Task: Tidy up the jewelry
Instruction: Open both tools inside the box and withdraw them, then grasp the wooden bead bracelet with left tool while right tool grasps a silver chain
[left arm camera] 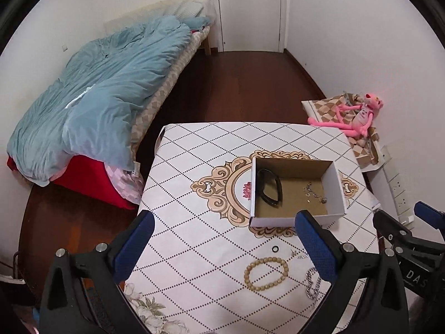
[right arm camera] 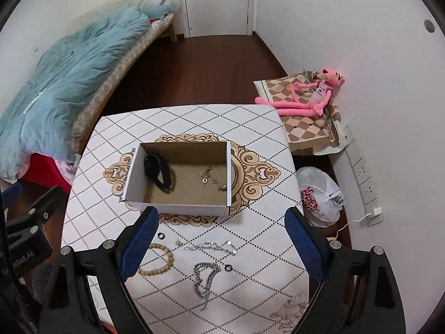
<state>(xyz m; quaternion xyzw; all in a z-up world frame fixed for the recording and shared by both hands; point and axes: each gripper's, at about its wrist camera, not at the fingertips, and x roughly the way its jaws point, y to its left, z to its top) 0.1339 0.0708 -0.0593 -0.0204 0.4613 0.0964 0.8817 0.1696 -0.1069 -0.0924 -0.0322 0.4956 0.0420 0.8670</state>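
— Cardboard box [right arm camera: 178,178] stood mid-table [right arm camera: 264,128], open-topped, holding a black band [right arm camera: 160,175] at its left and a fine chain [right arm camera: 212,179] at its right.
— And outside it?
— Nearer: beaded bracelet [right arm camera: 164,258], heavy silver chain [right arm camera: 205,278], thin silver chain [right arm camera: 214,246], two small black rings [right arm camera: 160,235].
— Grippers?
— Left gripper [left arm camera: 222,245] and right gripper [right arm camera: 219,239]: fingers spread wide, empty, above the loose pieces.

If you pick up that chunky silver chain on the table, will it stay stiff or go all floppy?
Probably floppy: the silver chain lies in loose bends, so it should droop from the right gripper. Its thick metal links suggest it is heavy for its size. The shiny links may slip between the pads.
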